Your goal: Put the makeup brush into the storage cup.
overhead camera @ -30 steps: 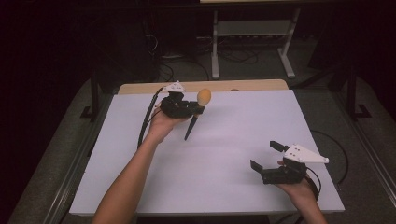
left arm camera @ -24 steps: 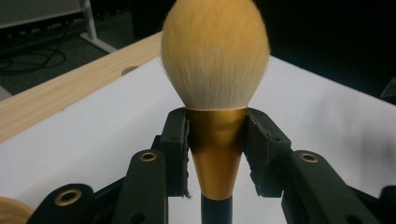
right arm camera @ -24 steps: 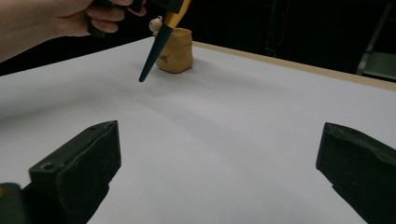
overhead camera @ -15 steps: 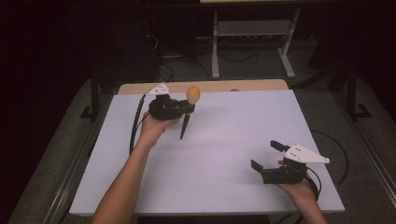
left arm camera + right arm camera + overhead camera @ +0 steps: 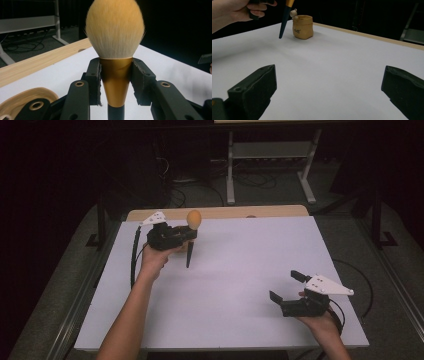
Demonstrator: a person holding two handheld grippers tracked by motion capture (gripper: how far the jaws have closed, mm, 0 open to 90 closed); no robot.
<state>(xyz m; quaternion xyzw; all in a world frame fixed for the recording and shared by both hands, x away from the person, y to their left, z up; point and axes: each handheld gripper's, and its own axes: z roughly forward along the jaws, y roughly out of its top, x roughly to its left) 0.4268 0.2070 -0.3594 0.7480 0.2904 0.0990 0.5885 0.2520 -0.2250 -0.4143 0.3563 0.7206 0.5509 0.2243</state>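
Bristles of a makeup brush point(image 5: 115, 26) fanned out above the left gripper point(image 5: 116, 82), whose two black pads were clamped on the brush's gold ferrule from either side. In the high view the left gripper point(image 5: 186, 234) held the brush point(image 5: 191, 237) upright over the far left part of the white table point(image 5: 240, 285), its dark pointed handle hanging below the jaws, clear of the surface. A small tan pot point(image 5: 303, 26) stood just beyond the handle tip in the right gripper view. The right gripper point(image 5: 290, 287) rested well apart near the table's near right edge, jaws spread wide with nothing between them.
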